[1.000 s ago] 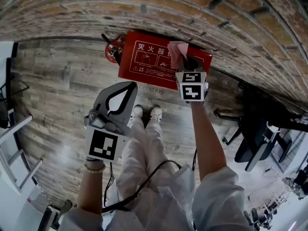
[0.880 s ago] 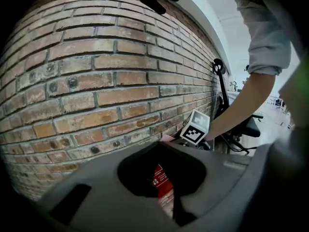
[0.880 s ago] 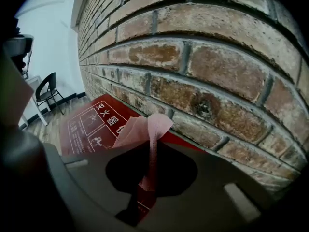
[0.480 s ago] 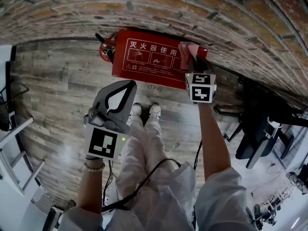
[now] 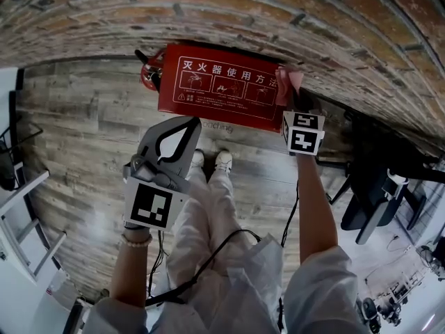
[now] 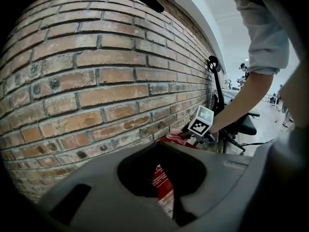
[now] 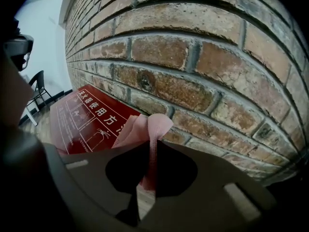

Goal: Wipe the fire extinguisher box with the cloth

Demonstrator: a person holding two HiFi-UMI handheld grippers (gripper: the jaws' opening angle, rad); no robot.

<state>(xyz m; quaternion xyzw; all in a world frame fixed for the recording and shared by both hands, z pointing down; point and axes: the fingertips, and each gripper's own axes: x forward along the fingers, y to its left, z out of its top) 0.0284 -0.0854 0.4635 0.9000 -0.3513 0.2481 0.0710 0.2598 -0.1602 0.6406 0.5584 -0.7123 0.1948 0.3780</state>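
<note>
**Wiping at the right end of the red box**

Clamping the right tongs (image 5: 290, 100) shut on a pink cloth (image 5: 288, 82), with a fold of it pinched upright between the two tips in the right gripper view (image 7: 147, 178). Pressing that cloth (image 7: 145, 127) against the right end of the fire extinguisher box (image 5: 215, 89), at the corner nearest the brick wall (image 5: 278, 12). Showing the box (image 7: 82, 122) red, with white characters and small drawings across its upper face, and lying on the wooden floor (image 5: 83, 131) right along the foot of the wall.

Holding the left tongs (image 5: 184, 125) lower and to the left, well apart from the cloth, pointing toward the box's front edge. Keeping these tongs (image 6: 175, 209) closed on nothing, tips together, with only a strip of the red box glimpsed through the opening behind them.

Leaning against the box's left end, a fire extinguisher (image 5: 149, 75). Standing just below the box, a pair of white shoes (image 5: 208, 161). Sitting off to the right, a black office chair (image 5: 375, 200).
</note>
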